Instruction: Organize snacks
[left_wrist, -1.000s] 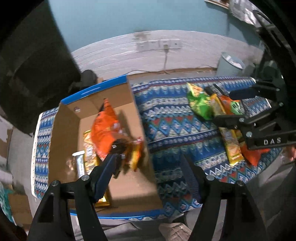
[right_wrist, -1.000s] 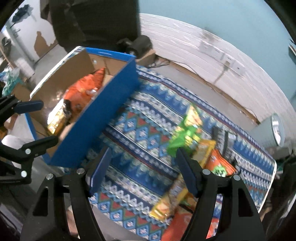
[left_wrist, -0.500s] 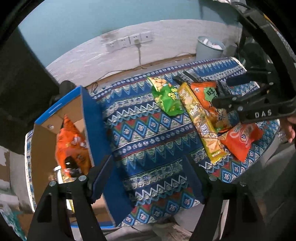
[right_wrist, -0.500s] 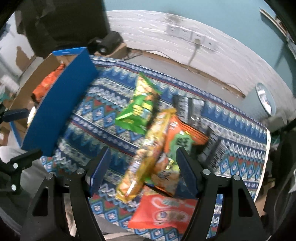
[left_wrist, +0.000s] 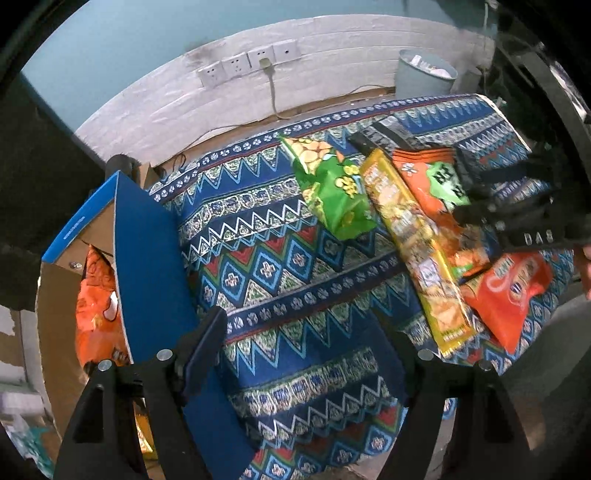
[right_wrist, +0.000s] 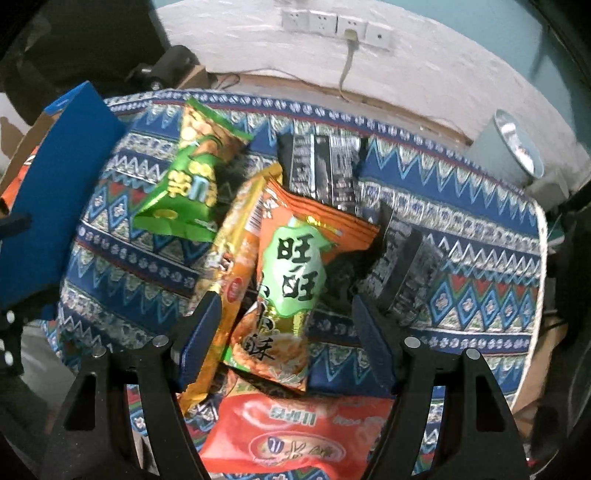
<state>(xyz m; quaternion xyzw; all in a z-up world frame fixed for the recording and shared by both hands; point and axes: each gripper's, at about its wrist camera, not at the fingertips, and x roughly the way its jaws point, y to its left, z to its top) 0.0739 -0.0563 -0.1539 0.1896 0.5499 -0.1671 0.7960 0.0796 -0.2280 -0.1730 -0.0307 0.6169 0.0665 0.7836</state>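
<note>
The right gripper (right_wrist: 284, 332) hangs over the snack pile with its jaws apart and nothing clamped; the orange-and-green packet (right_wrist: 291, 284) lies below, framed between the two fingers but not pressed by them. The left gripper (left_wrist: 306, 350) is likewise spread and empty, over bare patterned cloth (left_wrist: 266, 236) just beside the blue wall of the cardboard box (left_wrist: 147, 258).

Judging by how things lie, the sorting is partly done: at least one orange bag (left_wrist: 94, 314) already sits in the box, at nine o'clock in the left wrist view. Most of the work appears to remain. Still on the cloth are the green bag (right_wrist: 192, 177), the long yellow packet (right_wrist: 229, 280), the orange-and-green packet, the red bag (right_wrist: 295, 439) at six o'clock, and dark wrappers (right_wrist: 325, 166) toward twelve and three o'clock.

In the right wrist view, the orange-and-green packet's long axis runs roughly from twelve to six o'clock, its crimped top end toward twelve. The yellow packet, touching its left edge, slants from one o'clock down to seven. The next pick looks likeliest to be the orange-and-green packet.
</note>
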